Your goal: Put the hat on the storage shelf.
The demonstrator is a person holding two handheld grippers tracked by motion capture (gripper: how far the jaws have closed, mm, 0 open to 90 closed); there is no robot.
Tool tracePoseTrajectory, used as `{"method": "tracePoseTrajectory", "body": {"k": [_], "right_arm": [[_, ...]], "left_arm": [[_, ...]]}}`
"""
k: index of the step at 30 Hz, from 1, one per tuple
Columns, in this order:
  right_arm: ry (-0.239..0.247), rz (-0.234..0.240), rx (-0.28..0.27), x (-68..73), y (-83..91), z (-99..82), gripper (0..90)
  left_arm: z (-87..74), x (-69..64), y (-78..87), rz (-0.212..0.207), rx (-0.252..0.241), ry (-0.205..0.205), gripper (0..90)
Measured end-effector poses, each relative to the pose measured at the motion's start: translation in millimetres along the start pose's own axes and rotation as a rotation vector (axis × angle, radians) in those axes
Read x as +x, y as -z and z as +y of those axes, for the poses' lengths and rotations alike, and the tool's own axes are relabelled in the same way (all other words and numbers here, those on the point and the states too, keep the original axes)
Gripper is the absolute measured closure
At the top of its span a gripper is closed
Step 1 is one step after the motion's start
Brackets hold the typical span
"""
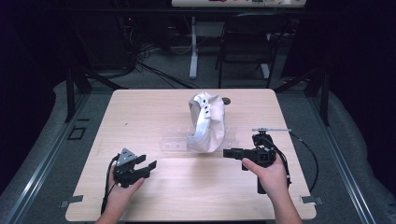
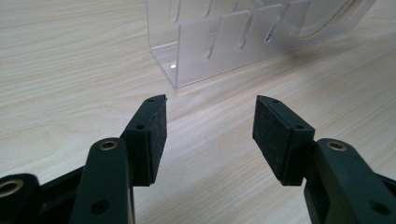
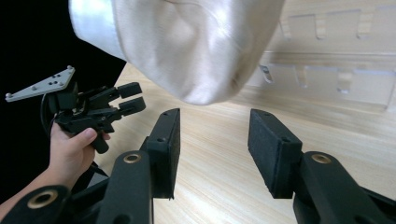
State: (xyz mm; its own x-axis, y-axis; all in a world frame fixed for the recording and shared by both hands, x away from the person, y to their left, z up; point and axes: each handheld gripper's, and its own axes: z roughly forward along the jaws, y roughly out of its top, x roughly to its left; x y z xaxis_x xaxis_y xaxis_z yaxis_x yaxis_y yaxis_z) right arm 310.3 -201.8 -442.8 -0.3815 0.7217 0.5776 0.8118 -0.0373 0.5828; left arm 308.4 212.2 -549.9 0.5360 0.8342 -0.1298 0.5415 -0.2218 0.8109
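Two open grippers, one soft cap on the rack

Two sets of jaws stand wide with nothing between them; the white cap [image 1: 207, 122] sits draped on the clear rack [image 1: 173, 140] mid-table; it looks light, limp and likely to sag, so its firmer rim seems the best hold; the right gripper [image 1: 233, 152] points level toward it, close by; the left gripper [image 1: 145, 164] rests near the table's front, well apart.

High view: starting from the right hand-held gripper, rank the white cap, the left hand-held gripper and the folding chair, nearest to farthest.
1. White cap: just left of the right hand-held gripper, at table centre.
2. Left hand-held gripper: across the table, near its front left.
3. Folding chair: on the floor beyond the table's far edge.
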Motion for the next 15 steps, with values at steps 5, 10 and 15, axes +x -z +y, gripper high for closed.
{"method": "tracePoseTrajectory", "body": {"k": [5,10,15], "right_arm": [[-0.007,-0.017,-0.011,-11.1,1.9,-5.6,53.2],[-0.010,-0.026,-0.056,-17.6,6.0,-11.9,51.9],[-0.001,-0.035,-0.068,-24.4,6.6,-17.1,50.0]], "left_arm": [[0.4,-2.8,-1.4,-0.004,0.009,-0.020,45.4],[0.5,-6.8,-3.9,-0.013,0.013,-0.038,45.5],[5.1,-14.6,-6.3,-0.028,0.011,-0.084,47.0]]}}
